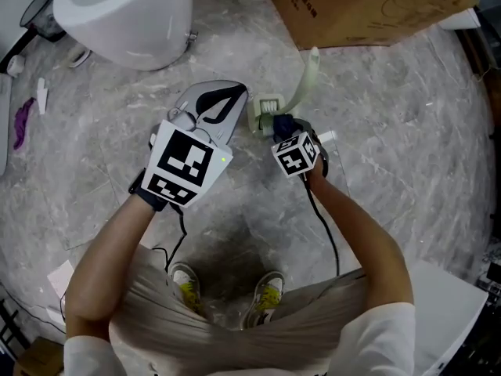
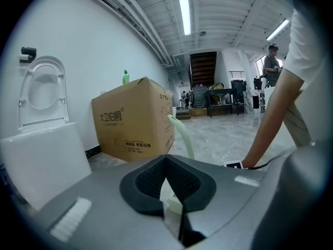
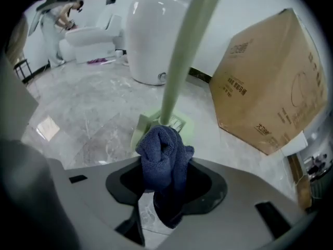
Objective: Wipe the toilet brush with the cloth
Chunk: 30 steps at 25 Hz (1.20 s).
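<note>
The toilet brush has a pale green handle [image 1: 306, 78] [image 3: 180, 61] [image 2: 184, 136] standing up from its square holder [image 1: 266, 109] [image 3: 181, 126] on the grey marble floor. My right gripper [image 1: 285, 131] [image 3: 165, 165] is shut on a bunched dark blue cloth [image 1: 282, 122] [image 3: 163, 151], which sits against the foot of the handle, just above the holder. My left gripper [image 1: 238, 95] [image 2: 166, 159] is shut with nothing in it. Its tip hovers just left of the holder, a sliver of which shows behind its jaws.
A white toilet [image 1: 131, 12] [image 3: 151, 35] stands at the back left. A large cardboard box [image 1: 362, 5] [image 2: 133, 120] [image 3: 270, 77] lies behind the brush. A purple item [image 1: 22, 122] lies far left and a white box [image 1: 443, 304] near right. My shoes [image 1: 185, 280] are below.
</note>
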Each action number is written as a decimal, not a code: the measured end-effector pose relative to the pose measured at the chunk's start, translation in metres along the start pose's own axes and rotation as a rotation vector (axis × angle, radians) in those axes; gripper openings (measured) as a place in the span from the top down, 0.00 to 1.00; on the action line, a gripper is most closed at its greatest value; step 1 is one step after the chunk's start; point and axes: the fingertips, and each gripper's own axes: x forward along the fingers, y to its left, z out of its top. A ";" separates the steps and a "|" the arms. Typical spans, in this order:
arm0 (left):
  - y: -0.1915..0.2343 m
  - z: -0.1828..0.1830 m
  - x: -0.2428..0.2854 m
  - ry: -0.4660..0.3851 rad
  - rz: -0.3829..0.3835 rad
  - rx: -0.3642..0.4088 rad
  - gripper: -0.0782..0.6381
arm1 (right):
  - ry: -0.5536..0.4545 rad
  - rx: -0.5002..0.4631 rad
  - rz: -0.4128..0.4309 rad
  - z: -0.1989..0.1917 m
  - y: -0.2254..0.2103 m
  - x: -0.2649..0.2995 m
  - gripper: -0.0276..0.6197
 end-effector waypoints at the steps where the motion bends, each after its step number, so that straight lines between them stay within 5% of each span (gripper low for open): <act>1: -0.002 -0.002 0.000 0.006 -0.003 0.001 0.89 | -0.004 0.030 0.007 0.001 0.000 0.001 0.69; 12: -0.009 -0.012 0.002 0.037 -0.015 0.025 0.89 | 0.079 0.009 -0.009 0.002 0.013 0.013 0.69; 24: -0.008 -0.015 0.000 0.040 -0.017 0.026 0.89 | 0.164 -0.223 -0.013 -0.004 0.028 0.021 0.69; 30: -0.008 -0.013 -0.001 0.035 -0.020 0.028 0.89 | 0.136 -0.177 -0.022 0.006 0.024 0.014 0.69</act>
